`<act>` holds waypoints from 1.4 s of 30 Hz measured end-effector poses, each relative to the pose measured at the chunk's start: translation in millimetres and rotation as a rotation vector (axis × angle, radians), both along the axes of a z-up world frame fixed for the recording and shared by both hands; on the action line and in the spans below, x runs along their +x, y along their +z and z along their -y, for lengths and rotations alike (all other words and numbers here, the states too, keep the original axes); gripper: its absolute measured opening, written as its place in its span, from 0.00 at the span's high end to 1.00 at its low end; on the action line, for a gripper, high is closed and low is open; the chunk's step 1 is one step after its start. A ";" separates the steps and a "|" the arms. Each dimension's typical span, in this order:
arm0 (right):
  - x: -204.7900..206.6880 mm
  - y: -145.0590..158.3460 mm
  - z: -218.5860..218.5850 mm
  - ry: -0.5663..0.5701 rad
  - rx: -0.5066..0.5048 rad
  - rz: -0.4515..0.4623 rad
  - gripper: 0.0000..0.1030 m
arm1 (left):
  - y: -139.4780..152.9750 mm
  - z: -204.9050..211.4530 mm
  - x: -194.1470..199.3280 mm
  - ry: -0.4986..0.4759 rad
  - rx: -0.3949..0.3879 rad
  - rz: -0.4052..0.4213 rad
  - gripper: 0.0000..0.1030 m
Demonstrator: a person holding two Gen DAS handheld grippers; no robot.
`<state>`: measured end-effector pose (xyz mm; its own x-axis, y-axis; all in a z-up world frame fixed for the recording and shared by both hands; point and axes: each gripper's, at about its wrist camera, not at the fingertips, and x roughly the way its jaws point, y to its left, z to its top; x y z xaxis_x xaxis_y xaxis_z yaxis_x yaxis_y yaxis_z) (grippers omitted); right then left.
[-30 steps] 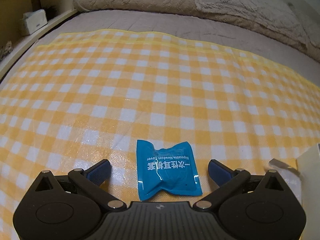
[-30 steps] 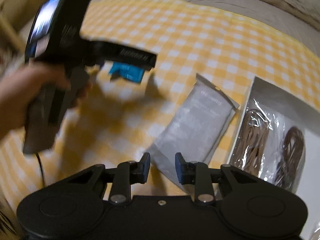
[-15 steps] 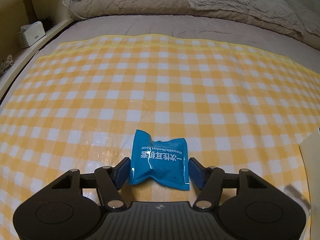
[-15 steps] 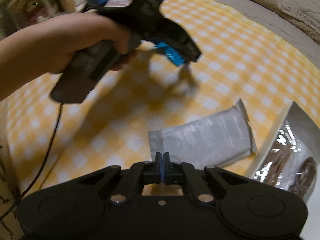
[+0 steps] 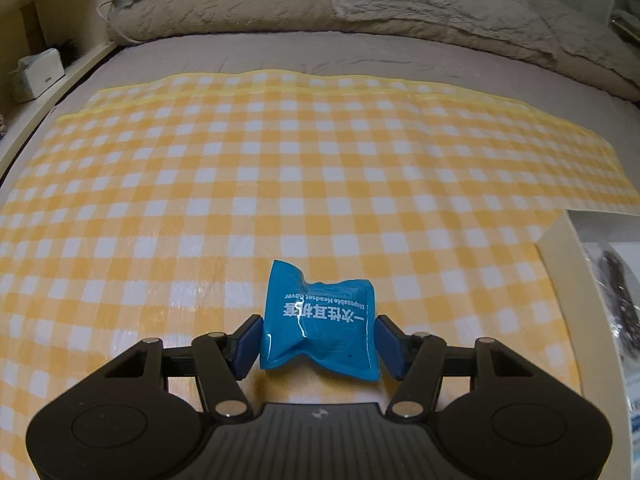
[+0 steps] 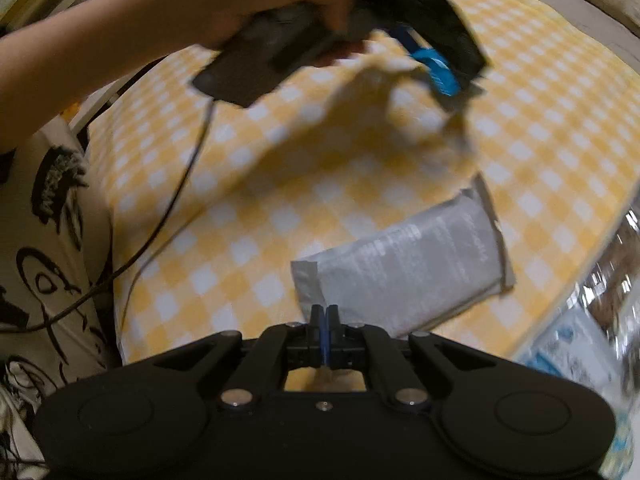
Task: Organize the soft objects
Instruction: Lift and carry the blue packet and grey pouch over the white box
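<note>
Since a second ago, the left gripper (image 5: 318, 340) has gone from standing wide open around the blue packet (image 5: 319, 320) to pinching it by its two side edges, and in the right wrist view it now shows blurred in the upper middle of the frame, carried clear above the cloth with the blue packet (image 6: 438, 72) in its tip. Its blue pads press the packet's left and right sides, and the wrapper is crumpled and bowed between them, white lettering facing the camera upside down. Over the same second the right gripper (image 6: 324, 320) has closed; its two pads now meet flat against each other, at the lower middle of its own view, and nothing shows between them.

A yellow and white checked cloth (image 5: 280, 168) covers the bed across both views. On it, in the right wrist view, a grey pouch (image 6: 408, 264) lies flat at centre right, just ahead of the closed right pads; whether they touch its near corner cannot be told. A person's bare forearm (image 6: 120, 52) reaches in from the upper left of that view to hold the left gripper, and a thin black cable (image 6: 176, 200) trails down from it across the cloth. At the right edge of the left wrist view sits the rim of a pale box (image 5: 560, 264), with a clear bag of something dark (image 5: 618, 304) inside it. Beige bedding (image 5: 360, 4) is piled along the top of that view.
</note>
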<state>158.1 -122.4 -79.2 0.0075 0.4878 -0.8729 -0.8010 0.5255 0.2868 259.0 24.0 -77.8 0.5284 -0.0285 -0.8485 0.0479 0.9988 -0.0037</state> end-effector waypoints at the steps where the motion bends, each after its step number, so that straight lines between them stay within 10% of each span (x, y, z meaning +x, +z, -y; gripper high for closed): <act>1: 1.7 1.5 3.8 -0.062 0.003 -0.015 0.85 | 3.2 -0.9 -8.1 -0.004 -0.004 0.002 0.41; 4: 10.8 4.1 16.2 -0.262 0.022 -0.044 0.46 | 14.4 -3.9 -33.6 -0.016 -0.014 0.009 0.41; 15: 23.2 -18.6 15.1 -0.846 0.057 -0.125 0.21 | 68.9 -8.9 -158.2 -0.062 -0.065 0.025 0.43; 35: 17.4 -45.1 7.2 -1.138 0.034 -0.125 0.18 | 139.7 -45.0 -272.7 -0.062 -0.099 0.031 0.44; 42: 17.4 -33.9 -1.6 -1.033 0.060 -0.113 0.45 | 162.8 -45.9 -277.0 -0.056 -0.108 0.047 0.44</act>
